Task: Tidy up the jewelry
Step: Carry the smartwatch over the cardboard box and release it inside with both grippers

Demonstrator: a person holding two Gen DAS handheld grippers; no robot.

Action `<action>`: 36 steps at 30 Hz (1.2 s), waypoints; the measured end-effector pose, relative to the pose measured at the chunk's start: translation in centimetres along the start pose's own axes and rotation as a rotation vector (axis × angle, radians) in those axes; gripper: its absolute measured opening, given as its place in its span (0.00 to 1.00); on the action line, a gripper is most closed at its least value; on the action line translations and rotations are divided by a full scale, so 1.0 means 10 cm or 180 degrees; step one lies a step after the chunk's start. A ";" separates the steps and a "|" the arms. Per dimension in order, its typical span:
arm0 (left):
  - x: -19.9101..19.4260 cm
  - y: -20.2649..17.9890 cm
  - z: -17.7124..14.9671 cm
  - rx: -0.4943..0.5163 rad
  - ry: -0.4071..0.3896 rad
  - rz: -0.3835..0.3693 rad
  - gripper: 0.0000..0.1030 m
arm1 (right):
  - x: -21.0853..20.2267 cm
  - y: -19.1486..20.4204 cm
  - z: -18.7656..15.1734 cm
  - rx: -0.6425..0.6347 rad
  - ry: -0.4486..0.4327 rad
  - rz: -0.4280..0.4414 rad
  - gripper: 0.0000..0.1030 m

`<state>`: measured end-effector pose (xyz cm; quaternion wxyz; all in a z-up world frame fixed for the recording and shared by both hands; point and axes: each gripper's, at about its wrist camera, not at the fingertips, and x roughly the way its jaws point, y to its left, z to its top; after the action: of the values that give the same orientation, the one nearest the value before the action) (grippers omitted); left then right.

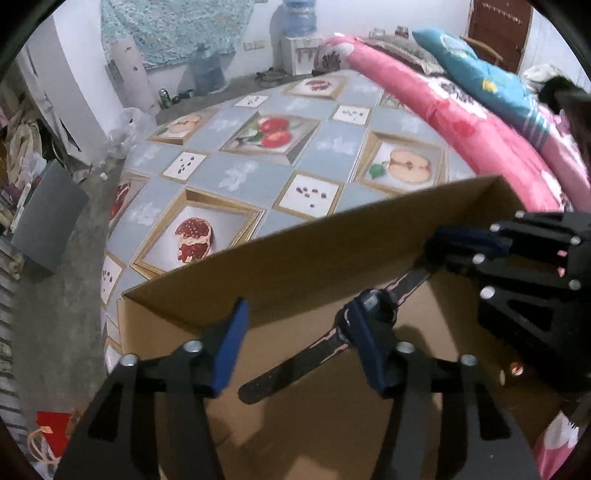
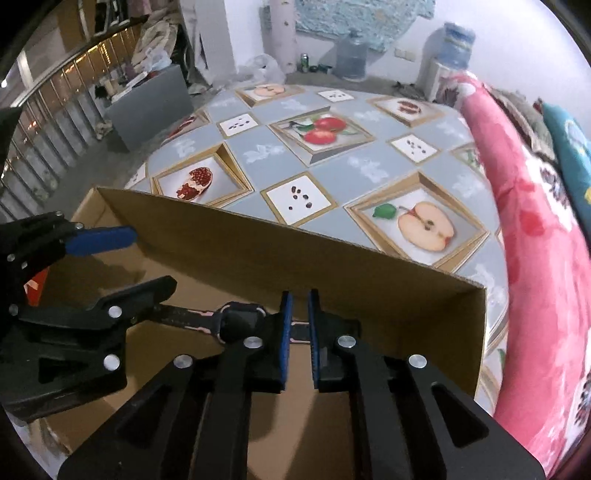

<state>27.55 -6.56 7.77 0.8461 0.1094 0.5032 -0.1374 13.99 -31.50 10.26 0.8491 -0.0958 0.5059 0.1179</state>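
In the left wrist view, an open cardboard box (image 1: 295,266) fills the lower half of the frame, resting on a table covered by a fruit-patterned cloth (image 1: 258,162). A black wristwatch (image 1: 332,339) with a dark strap edged in pink stretches diagonally over the box interior, from lower centre towards the right. The left gripper (image 1: 299,339) sits at the bottom of the frame with its blue-padded fingers spread wide apart; the watch case lies against its right-hand pad, while the left-hand pad stands clear of it, so nothing is clamped. At the right edge of the same frame, the right gripper (image 1: 469,240) reaches in, its fingers pinched onto the upper end of the strap. The right wrist view shows that gripper (image 2: 298,336) at bottom centre, its two blue pads nearly together with the strap passing between them; the watch (image 2: 240,325) runs leftward from there, its case just left of the pads. The left gripper (image 2: 147,258) appears at the left edge of this frame, fingers parted, one above the strap and one along it. A pink floral quilt (image 2: 535,258) borders the table on the right side, and a water dispenser bottle (image 1: 301,16) stands at the upper centre of the left wrist frame.
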 end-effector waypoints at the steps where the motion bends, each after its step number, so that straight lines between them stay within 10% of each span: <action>1: -0.03 0.01 0.00 -0.0016 -0.0046 0.0002 0.56 | -0.01 -0.01 0.00 0.0006 -0.0007 -0.0024 0.11; 9: -0.42 0.07 -0.08 -0.0007 -0.0423 0.0017 0.64 | -0.14 -0.08 0.00 0.0086 -0.0058 0.0177 0.19; 14: -0.87 0.32 -0.35 -0.0224 -0.0793 0.0004 0.75 | 0.10 0.09 -0.03 0.0065 0.0598 0.0778 0.24; 21: -0.99 0.64 -0.88 -0.0499 -0.0871 0.0015 0.76 | 0.66 0.38 0.03 0.0078 0.1184 0.0805 0.25; 36: -1.25 1.08 -1.90 -0.0969 -0.1105 0.0061 0.81 | 0.58 0.29 0.16 0.0514 0.0868 0.0976 0.34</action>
<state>10.00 11.26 10.39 0.9280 -0.0399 0.3639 -0.0687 17.10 -27.72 5.75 0.7499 0.0355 0.6325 0.1906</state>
